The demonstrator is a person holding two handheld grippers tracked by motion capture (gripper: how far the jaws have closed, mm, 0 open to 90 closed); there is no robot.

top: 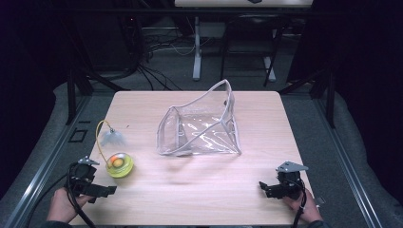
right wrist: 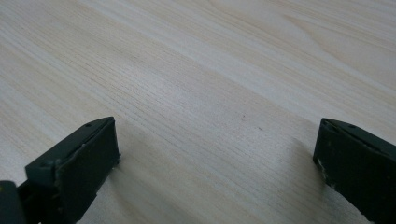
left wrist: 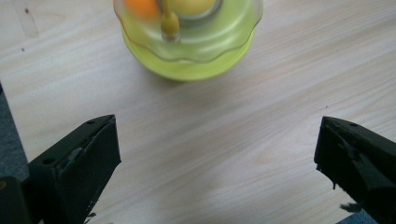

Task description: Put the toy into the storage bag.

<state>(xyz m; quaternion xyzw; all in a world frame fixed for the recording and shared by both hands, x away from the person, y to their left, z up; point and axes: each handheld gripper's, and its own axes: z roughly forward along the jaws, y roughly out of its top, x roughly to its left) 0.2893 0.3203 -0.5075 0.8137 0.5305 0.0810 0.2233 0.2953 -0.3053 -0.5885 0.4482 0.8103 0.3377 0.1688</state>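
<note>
Both of my grippers sit low at the near edge of the pale wooden table (top: 266, 114), jaws spread wide and holding nothing.

On my left side, the left gripper (top: 102, 191) rests near the table's front-left corner; in the left gripper view its two black jaws stand far apart over bare wood, with the round yellow-green plastic toy with a clear scalloped dome (left wrist: 187, 37) just ahead of them. From the high view that toy (top: 119, 165) carries a curved yellow wire (top: 100, 142) ending in a pale feathery tuft (top: 113, 137). My right gripper (top: 267, 188) lies near the front-right corner, its jaws equally wide over empty tabletop (right wrist: 210, 93). A clear plastic pouch with grey edging (top: 199, 124) stands open at mid-table, well apart from both grippers.
</note>
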